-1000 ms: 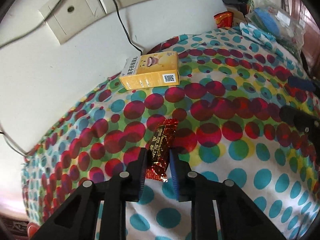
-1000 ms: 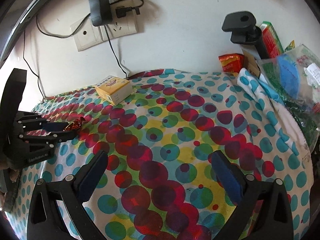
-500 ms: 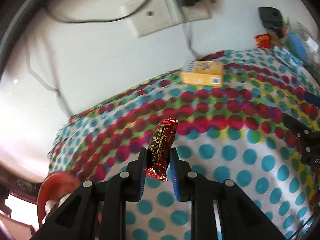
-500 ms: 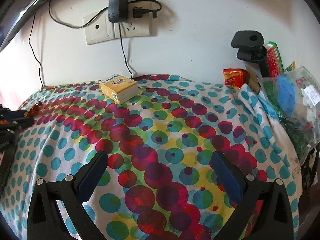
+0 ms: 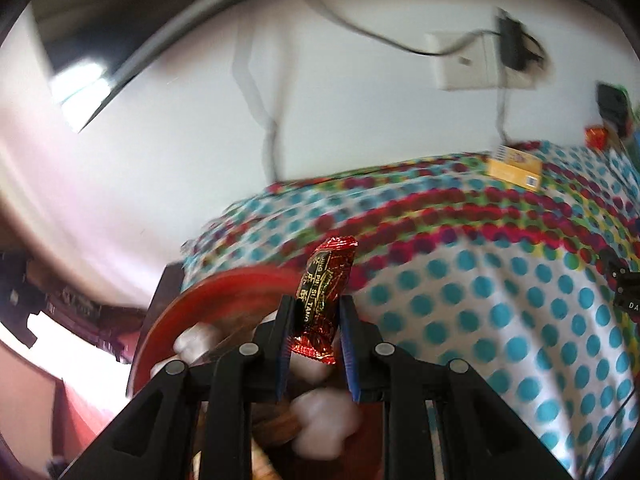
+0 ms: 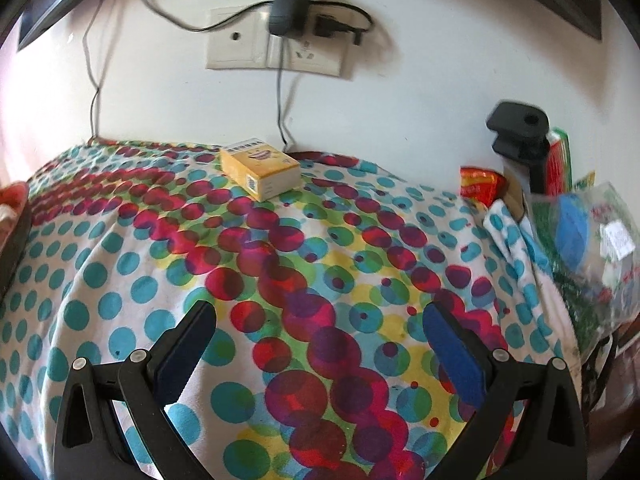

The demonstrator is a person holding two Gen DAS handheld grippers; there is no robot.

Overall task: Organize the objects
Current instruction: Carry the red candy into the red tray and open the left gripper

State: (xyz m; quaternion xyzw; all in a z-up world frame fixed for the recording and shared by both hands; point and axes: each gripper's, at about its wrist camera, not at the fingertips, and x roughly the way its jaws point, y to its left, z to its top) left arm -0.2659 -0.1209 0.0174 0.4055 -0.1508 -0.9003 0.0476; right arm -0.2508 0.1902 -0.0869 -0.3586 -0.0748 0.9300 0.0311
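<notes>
My left gripper [image 5: 316, 330] is shut on a red and gold candy [image 5: 325, 296] and holds it upright in the air, over a red bowl [image 5: 192, 300] with white and brown sweets beyond the left end of the polka-dot cloth [image 5: 500, 320]. My right gripper [image 6: 318, 346] is open and empty, low over the middle of the cloth [image 6: 120, 280]. A yellow box [image 6: 260, 174] lies near the wall, well ahead of it; it also shows in the left wrist view [image 5: 516, 168]. The red bowl's rim [image 6: 14, 196] shows at the far left of the right wrist view.
A wall socket with a black adapter [image 6: 286, 4] and hanging cords is above the box. A black clamp [image 6: 520, 128], red packet [image 6: 478, 186], green carton [image 6: 560, 164] and a plastic bag with a blue item [image 6: 576, 236] crowd the right end.
My left gripper has swung left with the candy, off the cloth and over the red bowl. The right gripper has shifted slightly nearer the box and stays open.
</notes>
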